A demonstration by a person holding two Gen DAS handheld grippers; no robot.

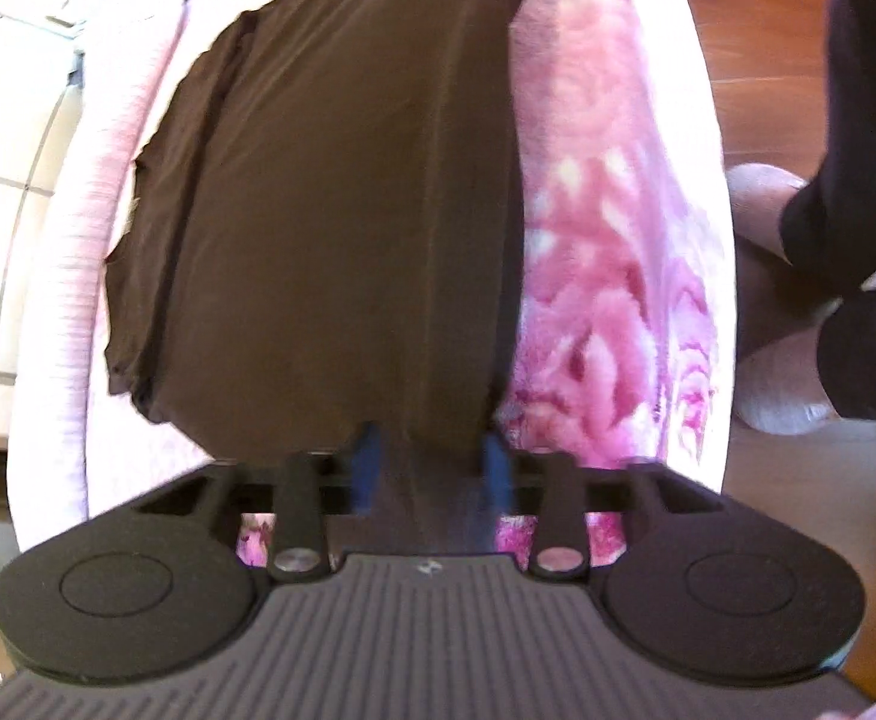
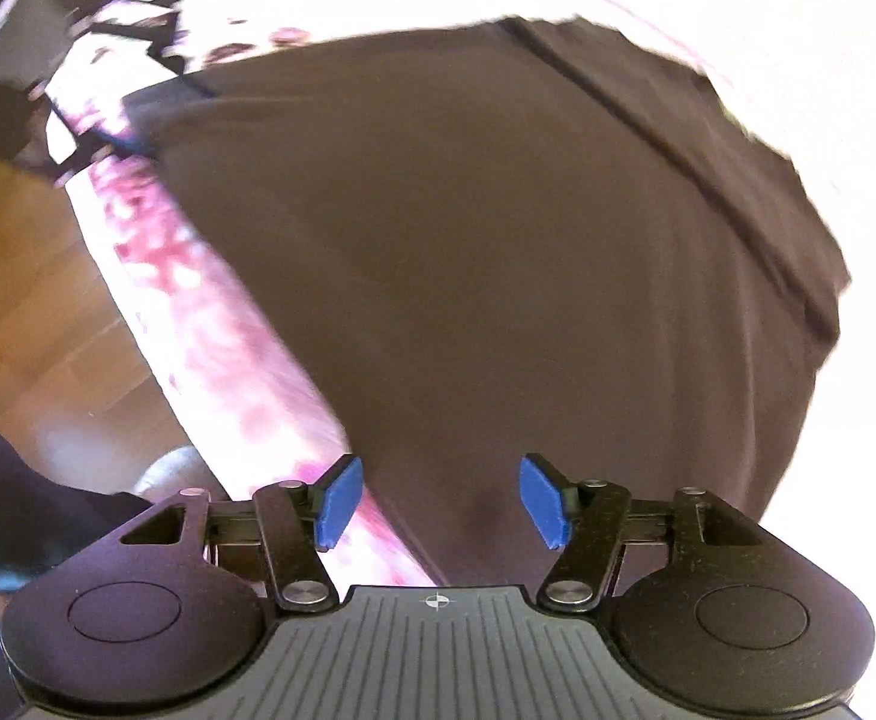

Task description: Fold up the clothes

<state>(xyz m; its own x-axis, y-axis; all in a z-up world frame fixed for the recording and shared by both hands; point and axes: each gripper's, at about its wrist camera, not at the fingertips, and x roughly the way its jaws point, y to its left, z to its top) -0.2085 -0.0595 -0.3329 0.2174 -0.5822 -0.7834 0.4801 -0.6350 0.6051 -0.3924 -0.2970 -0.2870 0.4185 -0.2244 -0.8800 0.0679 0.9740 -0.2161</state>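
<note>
The brown garment [image 1: 342, 192] lies on the pink blanket [image 1: 594, 252], one side strip already folded over at nine o'clock. Our left gripper [image 1: 429, 462] pinches its near hem at six o'clock; our right gripper [image 2: 441, 501] hovers spread above the cloth [image 2: 498, 252], grasping nothing. Most folds remain.

brown garment [image 1: 342, 192] | folded lengthwise, flat | on pink floral bedding [image 1: 600, 276]
</note>
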